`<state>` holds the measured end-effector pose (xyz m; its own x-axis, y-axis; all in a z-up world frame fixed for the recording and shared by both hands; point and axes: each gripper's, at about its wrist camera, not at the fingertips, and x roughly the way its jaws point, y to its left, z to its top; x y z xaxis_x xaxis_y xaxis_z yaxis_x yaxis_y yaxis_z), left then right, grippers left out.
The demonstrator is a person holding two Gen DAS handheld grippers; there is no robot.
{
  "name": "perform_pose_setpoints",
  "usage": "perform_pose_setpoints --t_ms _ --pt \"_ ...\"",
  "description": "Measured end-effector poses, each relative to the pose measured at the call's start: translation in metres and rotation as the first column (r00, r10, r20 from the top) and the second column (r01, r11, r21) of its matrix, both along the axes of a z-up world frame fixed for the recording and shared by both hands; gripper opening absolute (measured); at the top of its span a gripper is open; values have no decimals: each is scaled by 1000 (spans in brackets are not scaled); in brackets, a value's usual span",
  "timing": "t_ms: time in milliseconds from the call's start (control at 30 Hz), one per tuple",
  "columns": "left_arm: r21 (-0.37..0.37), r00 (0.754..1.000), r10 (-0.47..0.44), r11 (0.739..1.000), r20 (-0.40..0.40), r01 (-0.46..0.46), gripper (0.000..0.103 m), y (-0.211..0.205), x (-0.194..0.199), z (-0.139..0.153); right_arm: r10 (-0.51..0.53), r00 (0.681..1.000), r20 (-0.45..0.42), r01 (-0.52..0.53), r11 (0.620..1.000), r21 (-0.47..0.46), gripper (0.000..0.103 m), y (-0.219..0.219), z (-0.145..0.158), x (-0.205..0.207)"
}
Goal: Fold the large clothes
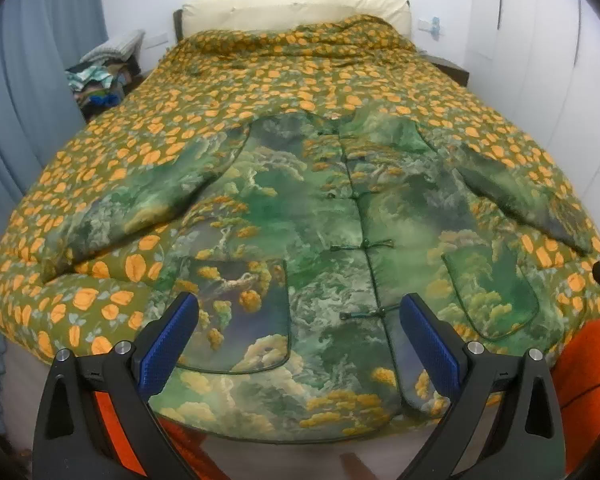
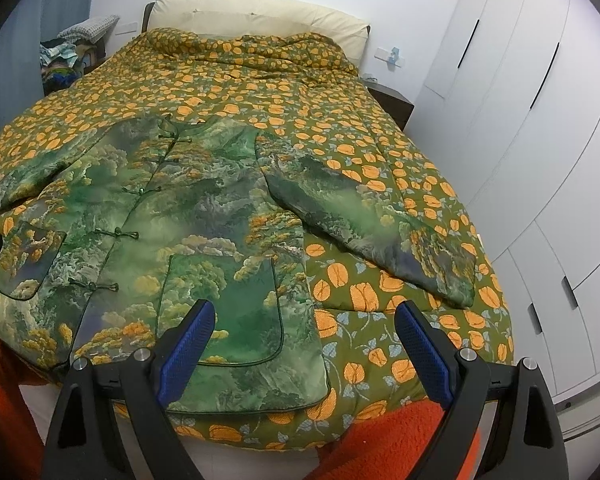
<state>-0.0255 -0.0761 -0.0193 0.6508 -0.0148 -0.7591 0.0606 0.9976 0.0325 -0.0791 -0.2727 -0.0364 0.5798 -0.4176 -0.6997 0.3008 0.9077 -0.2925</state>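
A padded green jacket (image 1: 320, 220) with a landscape print lies flat and face up on the bed, knot buttons closed down its front, both sleeves spread out to the sides. My left gripper (image 1: 298, 304) hangs open above the hem near the left pocket (image 1: 240, 312), nothing between its blue pads. The same jacket (image 2: 204, 216) fills the left of the right wrist view. My right gripper (image 2: 305, 314) is open over its right hem edge beside the right pocket (image 2: 228, 308), holding nothing. The right sleeve (image 2: 372, 224) stretches toward the bed's right side.
An orange-flowered green quilt (image 1: 260, 80) covers the bed, with a cream headboard (image 1: 296, 6) behind. A pile of clothes (image 1: 100, 76) sits at the far left. White wardrobes (image 2: 520, 140) line the right wall. Orange fabric (image 2: 400, 440) shows at the near edge.
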Motion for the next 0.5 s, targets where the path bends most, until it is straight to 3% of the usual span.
perform_pose_setpoints --t_ms 500 --pt "16 1000 10 1000 6 -10 101 1 1 1 4 1000 18 -5 998 63 90 -9 -4 0"
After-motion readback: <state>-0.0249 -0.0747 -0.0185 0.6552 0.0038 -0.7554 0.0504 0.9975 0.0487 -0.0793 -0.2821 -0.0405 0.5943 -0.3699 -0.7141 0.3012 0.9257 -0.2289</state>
